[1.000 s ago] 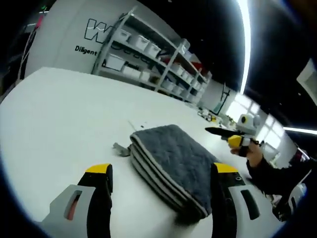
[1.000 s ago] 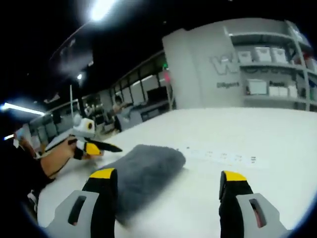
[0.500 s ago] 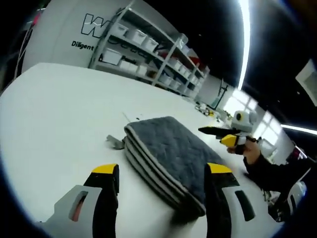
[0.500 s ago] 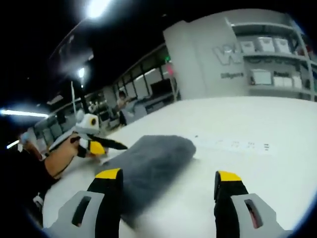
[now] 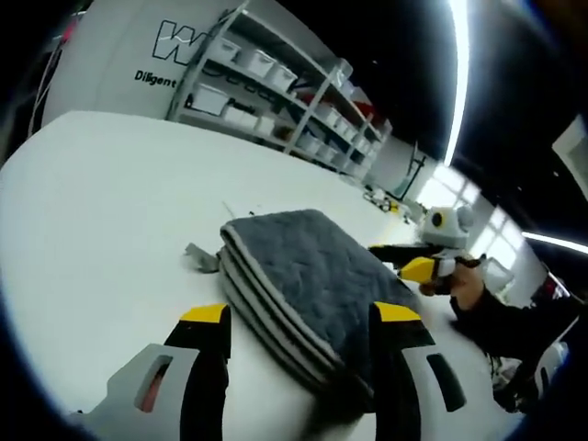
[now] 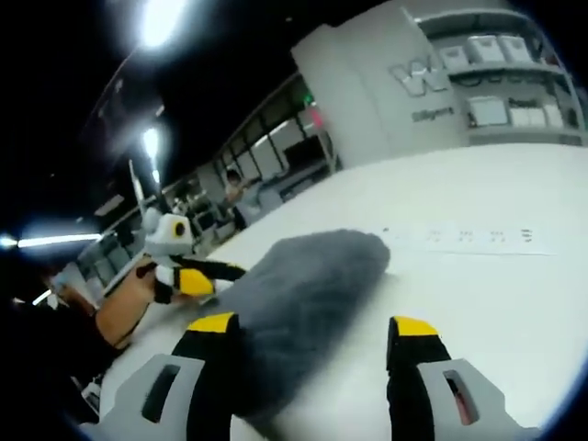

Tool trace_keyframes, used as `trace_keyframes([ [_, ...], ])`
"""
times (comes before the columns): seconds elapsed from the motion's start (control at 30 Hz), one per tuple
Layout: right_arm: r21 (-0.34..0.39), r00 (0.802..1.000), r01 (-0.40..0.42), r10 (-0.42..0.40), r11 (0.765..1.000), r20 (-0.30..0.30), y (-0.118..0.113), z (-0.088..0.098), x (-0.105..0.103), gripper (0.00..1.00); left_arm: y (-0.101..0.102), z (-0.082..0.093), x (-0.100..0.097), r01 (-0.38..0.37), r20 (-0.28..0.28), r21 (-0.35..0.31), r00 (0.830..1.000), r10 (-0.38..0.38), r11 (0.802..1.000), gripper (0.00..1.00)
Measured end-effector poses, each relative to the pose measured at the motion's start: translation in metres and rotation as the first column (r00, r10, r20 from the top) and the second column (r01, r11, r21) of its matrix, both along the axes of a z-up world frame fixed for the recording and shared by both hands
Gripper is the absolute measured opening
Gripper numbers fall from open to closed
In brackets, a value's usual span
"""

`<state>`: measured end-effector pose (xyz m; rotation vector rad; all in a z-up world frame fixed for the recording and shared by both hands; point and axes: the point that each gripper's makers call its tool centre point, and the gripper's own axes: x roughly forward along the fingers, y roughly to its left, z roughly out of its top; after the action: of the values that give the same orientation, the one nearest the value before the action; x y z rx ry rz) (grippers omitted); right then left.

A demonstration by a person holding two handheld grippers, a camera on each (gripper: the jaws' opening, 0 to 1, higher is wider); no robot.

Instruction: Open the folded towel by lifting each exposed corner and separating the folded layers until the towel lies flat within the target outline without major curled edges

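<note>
Towel (image 5: 317,276) fully folded on counter (image 5: 101,202); nothing opened yet. Both hand-held grippers, left (image 5: 299,326) & right (image 6: 312,335), spread near its edge, gripping nothing.

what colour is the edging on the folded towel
Light grey piping along the dark grey quilted towel, clearest in the left gripper view.

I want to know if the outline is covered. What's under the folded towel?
The folded towel lies on the white table. A small grey tab pokes out beside its edge. Whatever lies directly beneath is hidden.
</note>
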<state>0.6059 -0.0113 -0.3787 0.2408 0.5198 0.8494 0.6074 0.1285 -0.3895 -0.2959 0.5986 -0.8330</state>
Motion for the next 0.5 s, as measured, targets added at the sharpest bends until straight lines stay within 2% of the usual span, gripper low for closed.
trace_keyframes([
  [0.37,-0.013,0.999,0.018,-0.018,1.000,-0.033,0.002,-0.010,-0.001,0.56,0.003,-0.008,0.002,-0.007,-0.009,0.014,1.000,0.007,1.000,0.52],
  [0.5,-0.017,0.999,0.018,-0.018,1.000,-0.042,0.001,-0.011,-0.001,0.56,0.006,-0.007,0.004,-0.013,-0.016,-0.003,1.000,0.013,1.000,0.51],
])
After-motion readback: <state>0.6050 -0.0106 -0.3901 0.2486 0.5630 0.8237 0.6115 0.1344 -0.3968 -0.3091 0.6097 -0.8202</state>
